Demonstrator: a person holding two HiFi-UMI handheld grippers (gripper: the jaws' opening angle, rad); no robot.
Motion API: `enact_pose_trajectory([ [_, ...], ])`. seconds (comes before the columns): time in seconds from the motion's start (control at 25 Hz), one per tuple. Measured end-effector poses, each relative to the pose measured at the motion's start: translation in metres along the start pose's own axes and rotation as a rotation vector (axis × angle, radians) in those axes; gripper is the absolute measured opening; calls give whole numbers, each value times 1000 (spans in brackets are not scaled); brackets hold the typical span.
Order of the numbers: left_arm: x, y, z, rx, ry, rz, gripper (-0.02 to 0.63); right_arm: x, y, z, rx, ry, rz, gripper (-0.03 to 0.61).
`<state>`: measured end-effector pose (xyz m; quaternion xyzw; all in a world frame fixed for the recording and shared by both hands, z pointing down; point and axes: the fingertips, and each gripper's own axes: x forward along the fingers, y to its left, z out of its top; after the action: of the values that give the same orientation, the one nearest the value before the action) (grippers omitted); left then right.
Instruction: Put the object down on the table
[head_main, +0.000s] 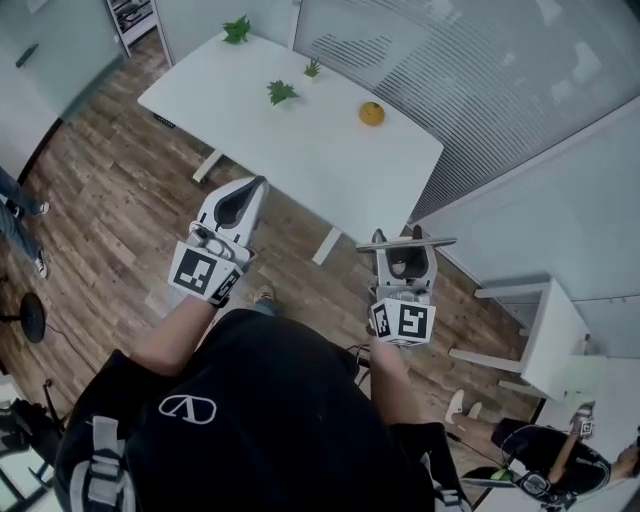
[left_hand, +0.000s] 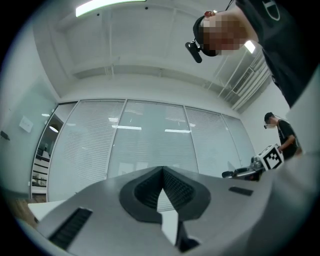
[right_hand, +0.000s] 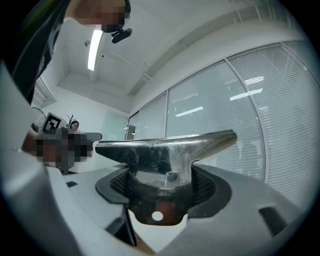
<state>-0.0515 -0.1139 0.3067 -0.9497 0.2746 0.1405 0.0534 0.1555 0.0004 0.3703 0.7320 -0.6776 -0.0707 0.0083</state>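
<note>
**Metal Object Held in Right Gripper, Clear of Table**

Head view: the left gripper (head_main: 256, 186) and the right gripper (head_main: 406, 256) are held over the wood-pattern floor (head_main: 120, 190), near the edge of the white rectangular table (head_main: 300, 150). A shiny metal T-shaped object (head_main: 440, 241) is seen at the right gripper's tips, well apart from the tabletop. A round orange fruit (head_main: 372, 114) and small green plants (head_main: 281, 92) are stood on the table.

Left gripper view: the jaws are seen pressed together, with nothing between them.

Right gripper view: the shiny metal T-shaped object (right_hand: 165, 147) is clamped between the jaws, with its crossbar lying level across them.
</note>
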Motion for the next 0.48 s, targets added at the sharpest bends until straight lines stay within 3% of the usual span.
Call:
enact_pose_trajectory([
  [0.2, 47, 48, -26, -24, 19, -26, 5, 72, -5, -9, 0, 18, -7, 308],
  [0.32, 63, 63, -44, -37, 57, -35, 5, 99, -12, -11, 8, 19, -5, 308],
  [0.48, 88, 78, -46, -43, 40, -14, 5, 130, -23, -13, -5, 33, 11, 308],
])
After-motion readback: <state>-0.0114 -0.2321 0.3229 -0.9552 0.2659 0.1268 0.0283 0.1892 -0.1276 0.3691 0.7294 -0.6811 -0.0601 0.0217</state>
